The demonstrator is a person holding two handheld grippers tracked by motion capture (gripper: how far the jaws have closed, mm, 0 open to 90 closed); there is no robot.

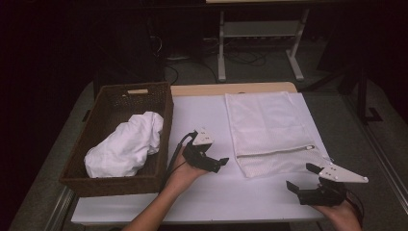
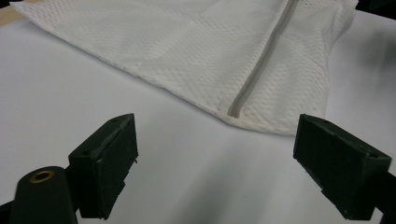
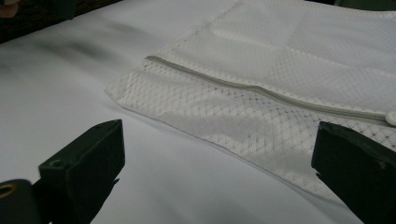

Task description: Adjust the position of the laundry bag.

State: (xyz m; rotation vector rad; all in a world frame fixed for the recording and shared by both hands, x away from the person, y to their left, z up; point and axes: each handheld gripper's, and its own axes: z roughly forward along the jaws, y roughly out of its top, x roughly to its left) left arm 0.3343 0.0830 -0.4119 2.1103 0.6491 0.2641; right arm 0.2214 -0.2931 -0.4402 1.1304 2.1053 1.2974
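- Dim room behind, with a metal stand on the floor beyond the table point(image 1: 202, 202), whose top is covered in white.
- I take the mesh laundry bag point(image 1: 272, 130) as my landmark: it lies flat on the table's right half, with its zipper point(image 1: 274, 153) running across near the edge closest to me.
- Left of the bag stands a wicker basket point(image 1: 161, 110), and a bundled white garment point(image 1: 126, 145) lies inside it, untouched.
- My left gripper point(image 1: 211, 161) hovers just left of the bag's near left corner, jaws spread wide with nothing between them; in the left gripper view point(image 2: 215, 168) the zipper's closed end point(image 2: 233, 108) lies straight ahead.
- My right gripper point(image 1: 302, 179) sits just off the bag's near edge towards the right corner, jaws likewise apart and empty; in the right gripper view point(image 3: 215, 172) the zipper pull point(image 3: 391, 117) shows above the right jaw.
- I judge the job as barely begun: the bag looks zipped shut, the garment is in the basket, and neither claw touches cloth.
- What remains, as I read it: pin the bag, draw the zipper open, fetch the garment, load it and close up.
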